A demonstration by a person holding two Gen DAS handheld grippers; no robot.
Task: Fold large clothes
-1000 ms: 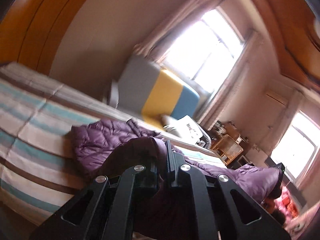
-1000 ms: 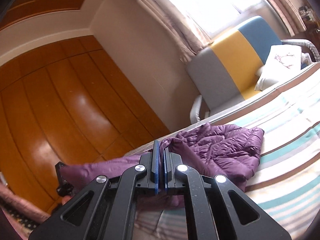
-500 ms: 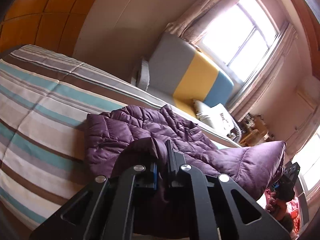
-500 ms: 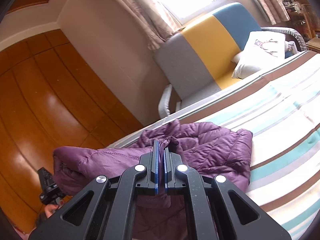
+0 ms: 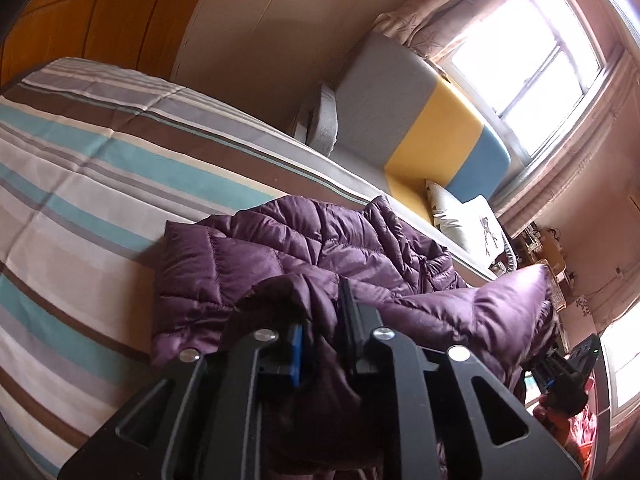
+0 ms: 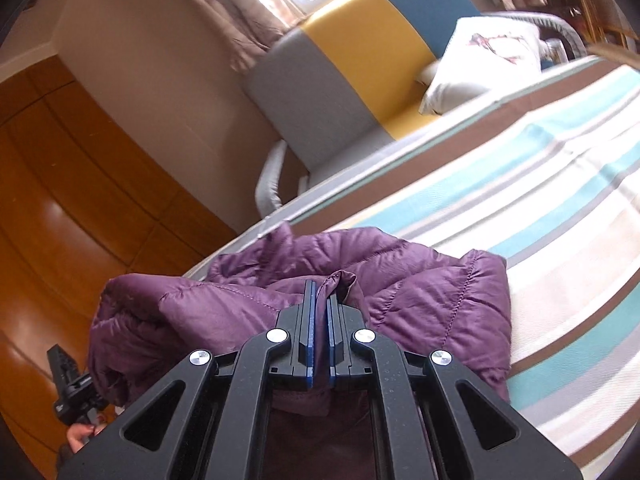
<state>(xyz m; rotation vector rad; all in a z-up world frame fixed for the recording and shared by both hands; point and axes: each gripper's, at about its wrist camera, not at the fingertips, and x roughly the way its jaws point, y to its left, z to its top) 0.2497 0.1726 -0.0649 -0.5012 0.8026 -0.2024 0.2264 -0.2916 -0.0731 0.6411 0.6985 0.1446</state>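
The left hand-held gripper (image 5: 324,332) has its jaws opening — a fold of the purple puffer jacket (image 5: 280,248) lies between them. The jacket is spread on the striped bed (image 5: 80,184), reaching its far edge. The right hand-held gripper (image 6: 320,320) is clamped on the jacket's hem — jaws nearly together.
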